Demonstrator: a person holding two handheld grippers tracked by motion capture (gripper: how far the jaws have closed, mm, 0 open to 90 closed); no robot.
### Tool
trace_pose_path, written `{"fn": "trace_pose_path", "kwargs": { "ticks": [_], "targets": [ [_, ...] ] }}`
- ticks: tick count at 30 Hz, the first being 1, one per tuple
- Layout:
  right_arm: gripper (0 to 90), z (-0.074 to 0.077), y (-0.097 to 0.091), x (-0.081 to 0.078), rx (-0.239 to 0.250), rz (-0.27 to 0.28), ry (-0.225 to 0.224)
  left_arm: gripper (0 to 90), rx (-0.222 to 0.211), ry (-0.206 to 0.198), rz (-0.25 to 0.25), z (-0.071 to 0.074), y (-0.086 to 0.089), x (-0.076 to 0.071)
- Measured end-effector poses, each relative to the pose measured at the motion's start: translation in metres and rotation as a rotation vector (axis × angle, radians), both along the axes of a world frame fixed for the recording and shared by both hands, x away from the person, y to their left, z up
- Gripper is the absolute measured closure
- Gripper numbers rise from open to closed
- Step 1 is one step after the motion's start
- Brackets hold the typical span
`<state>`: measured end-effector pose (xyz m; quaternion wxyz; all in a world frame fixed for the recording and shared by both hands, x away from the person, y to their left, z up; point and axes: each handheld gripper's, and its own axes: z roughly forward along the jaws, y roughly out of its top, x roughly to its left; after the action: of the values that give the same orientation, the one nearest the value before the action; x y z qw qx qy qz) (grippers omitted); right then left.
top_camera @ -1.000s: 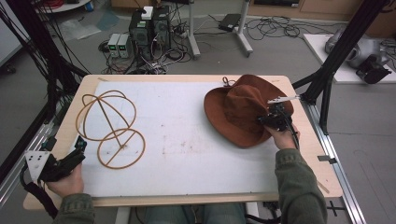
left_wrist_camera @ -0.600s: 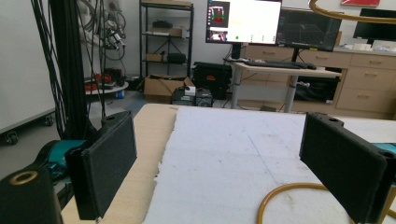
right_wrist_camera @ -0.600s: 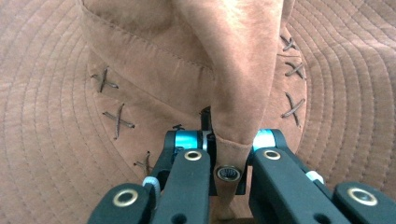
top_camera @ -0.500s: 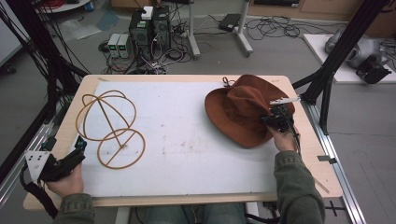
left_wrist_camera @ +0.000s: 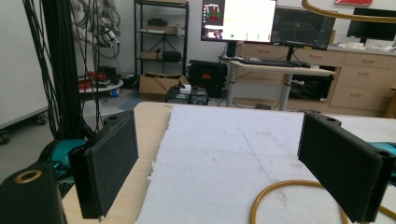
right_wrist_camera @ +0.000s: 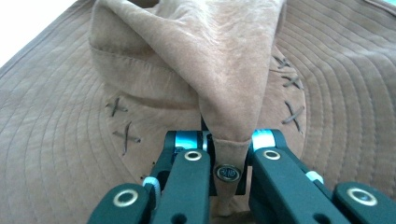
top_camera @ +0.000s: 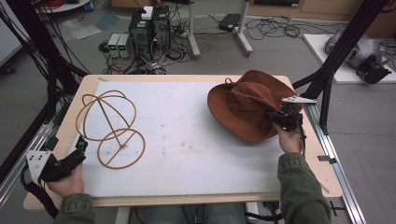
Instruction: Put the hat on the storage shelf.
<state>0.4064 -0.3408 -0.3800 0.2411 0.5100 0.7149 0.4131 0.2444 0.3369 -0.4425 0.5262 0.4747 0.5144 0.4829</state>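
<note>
Hat (top_camera: 245, 105), brown and floppy, lying at 2 o'clock on the white surface (top_camera: 196, 158) in the high view. Right claw (top_camera: 280, 117) pinching the hat's edge at 3 o'clock, held by the right hand (top_camera: 288, 140). Wire frame (top_camera: 109, 128), tan, made of round hoops, standing at 9 o'clock, well apart from the hat. Left claw (top_camera: 78, 150) down at 8 o'clock, just beside the frame's bottom hoop, held by the left hand (top_camera: 67, 182).

Left claw (left_wrist_camera: 224, 163) seen wide apart in the left gripper view, nothing between its two black jaws. Bit of the wire frame (left_wrist_camera: 285, 193) curving on the white surface (left_wrist_camera: 219, 154) at 5 o'clock, near the right-side jaw.

Right claw (right_wrist_camera: 228, 149) pressed narrow in the right gripper view, holding a fold of the hat (right_wrist_camera: 187, 70) tight. Hat's soft top bunched up toward 12 o'clock, stitched brim spreading out to both sides.
</note>
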Motion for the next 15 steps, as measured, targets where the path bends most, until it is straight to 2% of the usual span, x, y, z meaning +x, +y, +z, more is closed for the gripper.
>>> {"fn": "trace_pose_path", "kwargs": {
  "ticks": [5,6,7,9,10,15],
  "targets": [
    [90.0,0.014,-0.007,-0.012,0.064,0.000,-0.115,13.2,-0.003,-0.002,-0.002,0.000,-0.001,0.000],
    [90.0,0.014,-0.007,-0.012,0.064,0.000,-0.115,13.1,-0.003,-0.002,-0.002,0.000,-0.001,0.000],
    [90.0,0.022,-0.008,-0.017,0.084,0.003,-0.150,13.1,-0.001,-0.002,-0.002,0.000,-0.001,0.000],
    [90.0,0.028,-0.009,-0.021,0.095,0.011,-0.182,13.1,0.002,0.000,-0.003,0.000,-0.001,0.000],
    [90.0,0.033,-0.008,-0.023,0.124,0.014,-0.192,13.1,0.002,-0.001,-0.002,0.000,-0.001,0.000],
    [90.0,0.054,0.000,-0.029,0.142,0.044,-0.254,13.0,0.001,-0.001,-0.001,0.000,-0.001,0.000]
  ]
}}
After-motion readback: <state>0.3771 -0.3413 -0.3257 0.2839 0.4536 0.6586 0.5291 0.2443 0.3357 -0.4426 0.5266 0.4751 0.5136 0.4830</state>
